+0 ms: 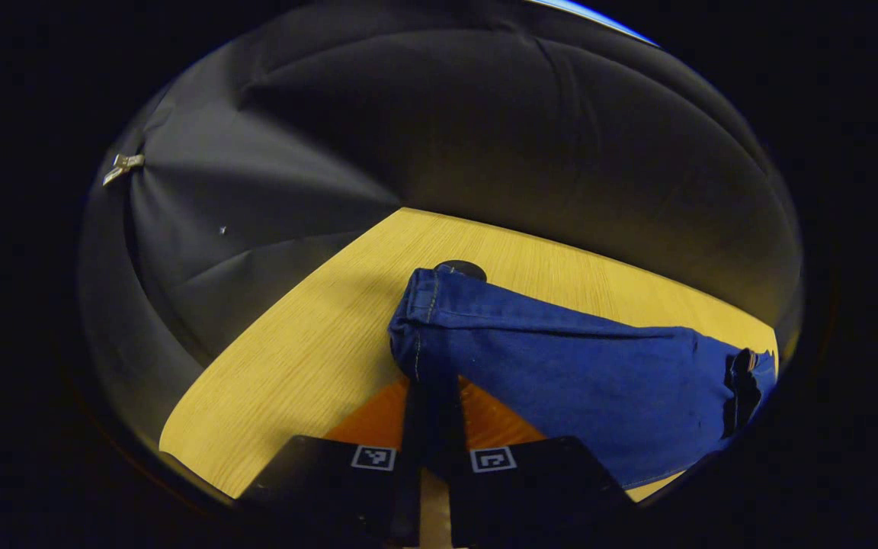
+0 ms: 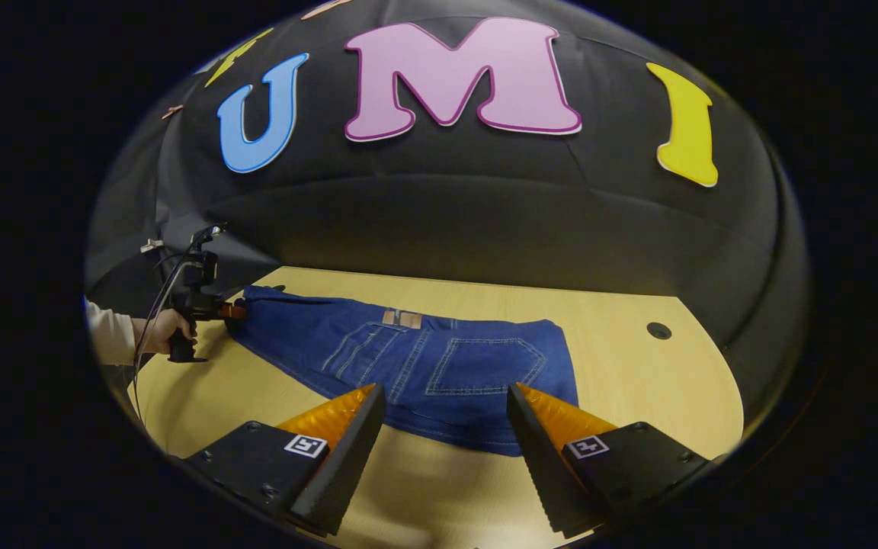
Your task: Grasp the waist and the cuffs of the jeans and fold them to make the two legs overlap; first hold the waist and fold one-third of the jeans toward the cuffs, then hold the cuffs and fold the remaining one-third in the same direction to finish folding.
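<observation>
Jeans [image 2: 424, 366] lying flat along the wooden desk [image 2: 637, 381], left gripper [image 1: 431, 381] fingers pinched together on the cuffs [image 1: 416, 328], right gripper [image 2: 445, 415] fingers spread wide, hovering near the waist [image 2: 553, 381]

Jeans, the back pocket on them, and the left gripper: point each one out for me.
jeans [image 1: 561, 358]: left gripper view, mid-leg denim.
back pocket [image 2: 485, 366]: right gripper view, pocket's centre.
left gripper [image 1: 431, 396]: left gripper view, between its fingertips at the cuff.
</observation>
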{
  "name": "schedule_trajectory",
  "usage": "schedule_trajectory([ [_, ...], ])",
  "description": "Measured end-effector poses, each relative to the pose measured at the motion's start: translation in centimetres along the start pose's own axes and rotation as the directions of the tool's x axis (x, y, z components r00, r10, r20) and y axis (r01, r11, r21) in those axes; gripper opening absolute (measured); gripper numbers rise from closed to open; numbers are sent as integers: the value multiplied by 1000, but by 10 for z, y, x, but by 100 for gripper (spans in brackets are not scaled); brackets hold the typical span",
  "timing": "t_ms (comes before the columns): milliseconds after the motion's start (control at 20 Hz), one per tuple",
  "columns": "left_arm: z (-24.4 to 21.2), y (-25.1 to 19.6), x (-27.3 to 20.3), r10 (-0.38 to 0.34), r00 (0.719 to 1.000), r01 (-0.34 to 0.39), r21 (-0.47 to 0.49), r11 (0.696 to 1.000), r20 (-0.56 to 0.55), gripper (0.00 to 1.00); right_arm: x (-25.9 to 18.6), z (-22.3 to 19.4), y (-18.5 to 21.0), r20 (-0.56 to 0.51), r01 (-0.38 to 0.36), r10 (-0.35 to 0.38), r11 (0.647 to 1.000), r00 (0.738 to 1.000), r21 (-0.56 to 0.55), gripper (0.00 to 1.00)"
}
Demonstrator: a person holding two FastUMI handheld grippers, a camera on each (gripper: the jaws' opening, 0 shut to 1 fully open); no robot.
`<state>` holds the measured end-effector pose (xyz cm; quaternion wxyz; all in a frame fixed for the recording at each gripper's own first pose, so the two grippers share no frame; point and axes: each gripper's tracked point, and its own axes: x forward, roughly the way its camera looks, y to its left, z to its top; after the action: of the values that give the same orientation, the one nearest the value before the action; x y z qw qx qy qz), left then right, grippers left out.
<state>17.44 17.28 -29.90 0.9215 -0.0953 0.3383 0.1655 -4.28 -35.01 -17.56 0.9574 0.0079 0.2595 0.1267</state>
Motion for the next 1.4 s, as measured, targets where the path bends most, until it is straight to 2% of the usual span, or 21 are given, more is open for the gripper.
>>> schedule_trajectory([
  [150,1,-4,-2,-7,1000,7,-20,1000,4,7,-2,1,-20,7,33,-33,999,999,9,98],
  [350,4,-6,-4,-15,1000,15,-54,998,1,6,-7,7,-47,16,86,-87,995,996,49,98],
  [500,23,-11,-14,-21,999,27,-122,992,49,6,-12,13,-73,29,137,-139,989,990,59,97],
  [600,48,-14,-37,-38,995,51,-138,989,95,6,-18,17,-87,34,163,-166,984,986,65,97],
  [750,87,-28,-77,-67,983,85,-102,991,169,6,-30,22,-109,39,200,-203,977,978,74,97],
  [1000,152,-120,-177,-173,945,185,-19,982,277,6,-56,32,-136,58,255,-261,963,964,90,97],
  [1100,162,-166,-205,-231,926,232,33,972,297,6,-68,36,-144,66,272,-279,956,958,107,97],
  [1250,162,-252,-241,-331,896,309,121,943,296,6,-85,42,-160,78,302,-312,946,947,120,97],
  [1400,142,-342,-258,-444,862,405,191,894,247,6,-104,46,-181,85,337,-349,933,933,130,97],
])
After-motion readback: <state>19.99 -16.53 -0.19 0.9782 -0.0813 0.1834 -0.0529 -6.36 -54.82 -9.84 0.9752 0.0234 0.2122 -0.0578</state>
